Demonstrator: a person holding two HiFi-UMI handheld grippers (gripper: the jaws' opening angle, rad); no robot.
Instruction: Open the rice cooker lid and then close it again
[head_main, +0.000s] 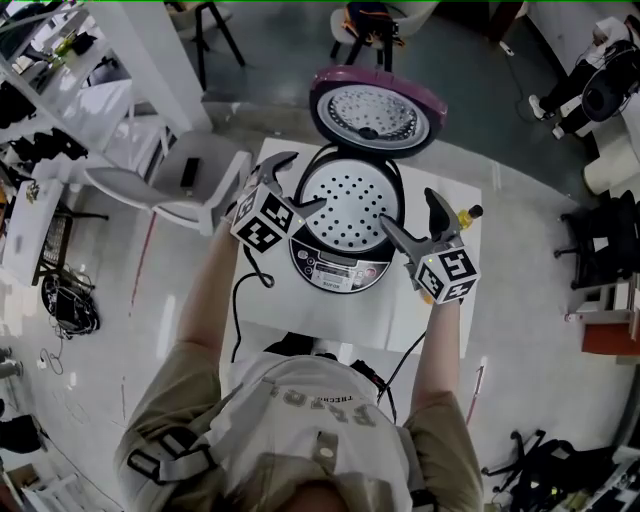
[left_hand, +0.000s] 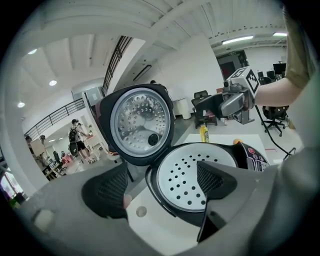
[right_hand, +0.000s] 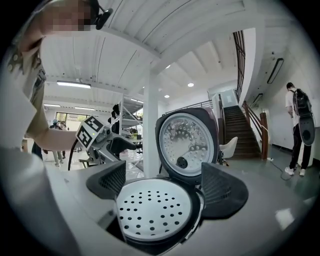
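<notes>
The rice cooker (head_main: 344, 262) stands on a white table (head_main: 300, 315), its purple-rimmed lid (head_main: 376, 108) tipped up and back. A white perforated tray (head_main: 349, 205) fills the pot. My left gripper (head_main: 301, 181) hovers open at the cooker's left rim and holds nothing. At the right rim my right gripper (head_main: 409, 212) is open and empty too. In the left gripper view the lid (left_hand: 140, 123) and tray (left_hand: 192, 176) lie past the left gripper (left_hand: 161, 183). In the right gripper view the right gripper (right_hand: 164, 186) frames the tray (right_hand: 155, 207) and lid (right_hand: 187, 140).
A small yellow bottle (head_main: 466, 214) stands on the table right of the cooker. A black power cord (head_main: 240, 300) hangs off the table's left edge. A white chair (head_main: 190, 180) sits to the left, shelving (head_main: 60, 70) beyond it, black chairs (head_main: 605, 240) at right.
</notes>
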